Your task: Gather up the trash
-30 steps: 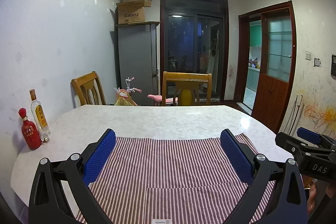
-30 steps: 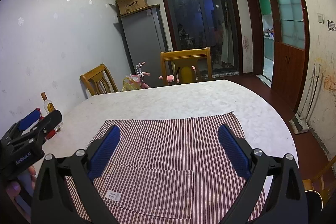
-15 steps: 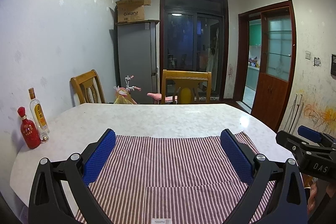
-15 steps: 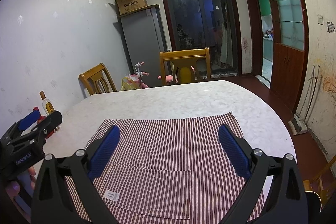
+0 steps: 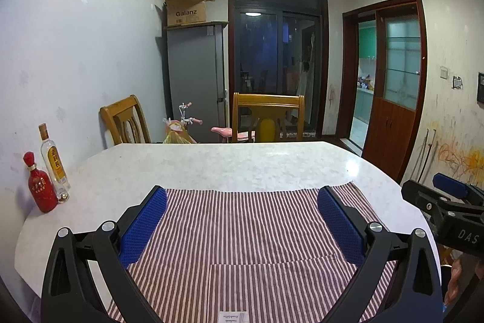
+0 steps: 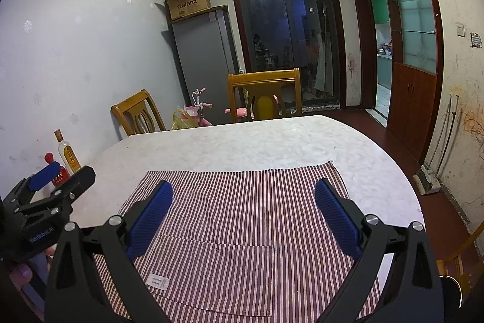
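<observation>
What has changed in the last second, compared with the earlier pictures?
Almost nothing. The left claw and right claw hang open and empty over the red-and-white striped cloth; the view drifted only slightly. The red bottle, clear glass bottle and cloth lie unmoved.
</observation>
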The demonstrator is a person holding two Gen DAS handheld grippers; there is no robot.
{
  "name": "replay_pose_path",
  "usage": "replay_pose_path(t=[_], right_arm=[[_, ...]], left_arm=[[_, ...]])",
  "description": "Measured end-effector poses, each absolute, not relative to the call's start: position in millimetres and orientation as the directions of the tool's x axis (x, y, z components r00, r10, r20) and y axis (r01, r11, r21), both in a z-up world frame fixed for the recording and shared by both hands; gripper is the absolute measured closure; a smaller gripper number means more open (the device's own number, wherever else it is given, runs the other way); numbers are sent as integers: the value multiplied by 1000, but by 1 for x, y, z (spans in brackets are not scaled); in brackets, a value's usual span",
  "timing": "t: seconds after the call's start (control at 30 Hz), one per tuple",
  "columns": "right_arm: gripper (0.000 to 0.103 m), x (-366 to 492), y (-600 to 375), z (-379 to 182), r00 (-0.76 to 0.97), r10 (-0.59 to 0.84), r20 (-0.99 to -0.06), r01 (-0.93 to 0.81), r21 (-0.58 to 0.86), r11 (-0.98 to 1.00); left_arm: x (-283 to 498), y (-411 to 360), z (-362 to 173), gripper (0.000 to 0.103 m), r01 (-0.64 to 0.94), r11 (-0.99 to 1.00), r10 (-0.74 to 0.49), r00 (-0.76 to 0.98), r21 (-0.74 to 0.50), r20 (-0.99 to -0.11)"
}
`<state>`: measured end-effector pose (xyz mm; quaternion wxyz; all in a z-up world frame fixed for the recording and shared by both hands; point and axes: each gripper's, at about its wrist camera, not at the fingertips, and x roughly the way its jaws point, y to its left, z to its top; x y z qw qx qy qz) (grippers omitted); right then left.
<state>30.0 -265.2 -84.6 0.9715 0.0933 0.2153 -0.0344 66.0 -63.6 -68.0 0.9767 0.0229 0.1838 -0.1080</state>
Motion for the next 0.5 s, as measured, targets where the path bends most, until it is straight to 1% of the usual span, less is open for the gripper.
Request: replay_pose_path(t=[0.3,0.5], right_arm=[[8,31,-267,-86,903,-29,-428,110,164,980],[8,31,-267,-86,903,-29,-429,109,163,981]], left_arm=[[69,-68,-75,6,234,972,-213,900,11,-380],[72,-67,-77,6,251,968,-237,893,-14,-383]])
